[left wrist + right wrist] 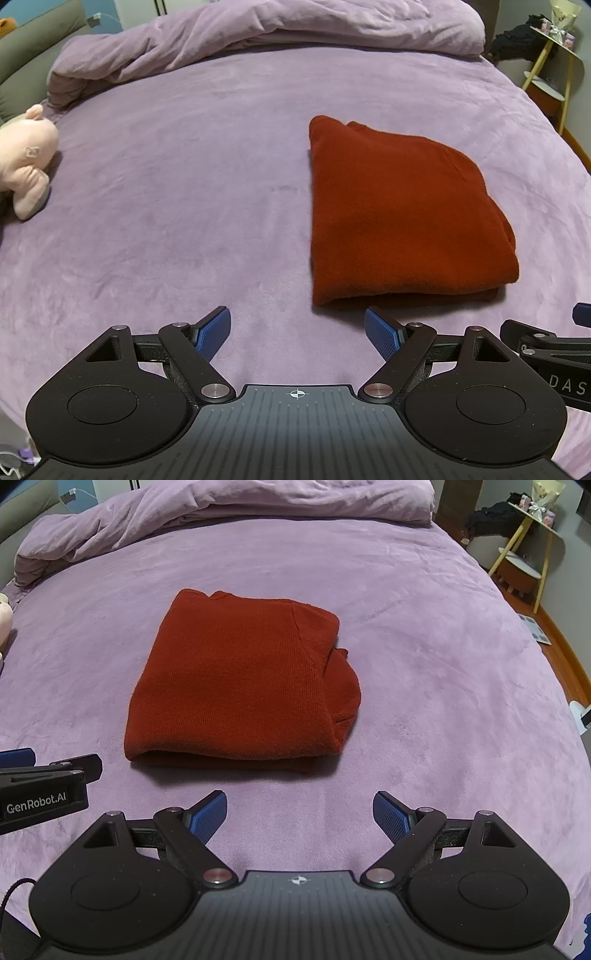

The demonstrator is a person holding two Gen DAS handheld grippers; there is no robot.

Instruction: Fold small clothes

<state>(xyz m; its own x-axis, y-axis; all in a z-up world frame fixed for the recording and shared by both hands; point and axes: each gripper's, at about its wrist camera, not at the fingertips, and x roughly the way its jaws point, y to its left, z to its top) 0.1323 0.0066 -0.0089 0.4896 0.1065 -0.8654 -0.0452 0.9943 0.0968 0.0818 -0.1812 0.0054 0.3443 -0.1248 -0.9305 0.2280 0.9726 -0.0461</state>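
Note:
A dark red knit garment (402, 218) lies folded into a thick rectangle on the purple bed cover (184, 206). It also shows in the right wrist view (236, 686), with a sleeve bunched at its right side. My left gripper (297, 334) is open and empty, hovering just short of the garment's near left corner. My right gripper (300, 818) is open and empty, just in front of the garment's near edge. Each gripper shows at the edge of the other's view, the right gripper's body (546, 347) and the left gripper's body (44, 786).
A crumpled purple duvet (295, 33) is heaped along the far side of the bed. A pink plush toy (26, 158) lies at the left edge. A small shelf table (524, 542) and wooden floor (561, 646) are to the right of the bed.

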